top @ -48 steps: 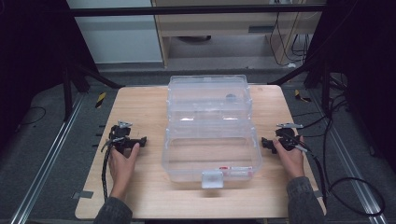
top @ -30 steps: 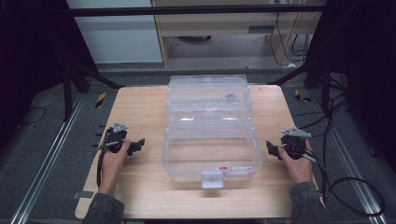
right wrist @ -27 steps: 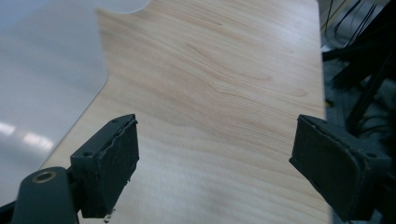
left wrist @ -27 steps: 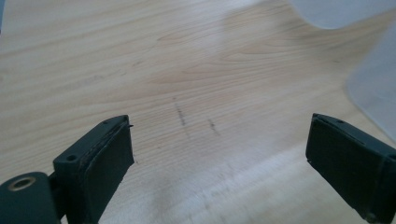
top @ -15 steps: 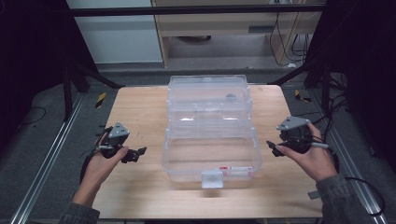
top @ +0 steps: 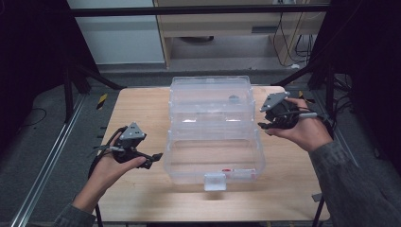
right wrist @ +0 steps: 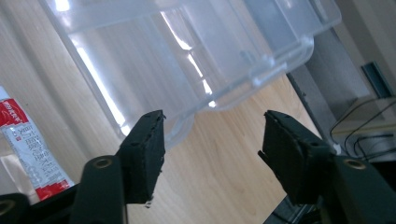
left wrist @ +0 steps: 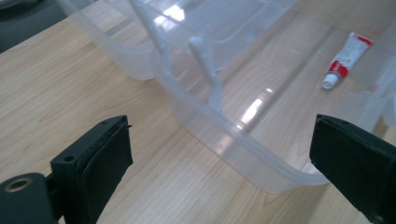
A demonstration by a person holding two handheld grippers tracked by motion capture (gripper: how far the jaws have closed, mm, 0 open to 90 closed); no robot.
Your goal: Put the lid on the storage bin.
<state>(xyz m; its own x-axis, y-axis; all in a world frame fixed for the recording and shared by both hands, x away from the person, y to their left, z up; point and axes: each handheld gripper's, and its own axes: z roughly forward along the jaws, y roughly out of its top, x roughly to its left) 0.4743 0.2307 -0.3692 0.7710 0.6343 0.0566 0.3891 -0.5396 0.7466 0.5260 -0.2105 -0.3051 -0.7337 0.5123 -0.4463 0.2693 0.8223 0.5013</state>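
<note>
At frame centre, the clear plastic storage box (top: 213, 137) sits open on the tabletop (top: 137, 106), a red-and-white tube (left wrist: 345, 58) inside; your left gripper (top: 150, 158) and right gripper (top: 263, 126) flank it, jaws spread, empty.

A clear plastic box (top: 213, 142) holding a red-and-white tube (left wrist: 345, 58) sits on a wooden table (top: 137, 109).

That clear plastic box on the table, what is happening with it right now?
A person holds a hand-held gripper in each hand on either side of an open clear plastic box on a wooden table. The left hand-held gripper and the right hand-held gripper are both open and grip nothing. A small red-and-white tube lies inside the box.
</note>
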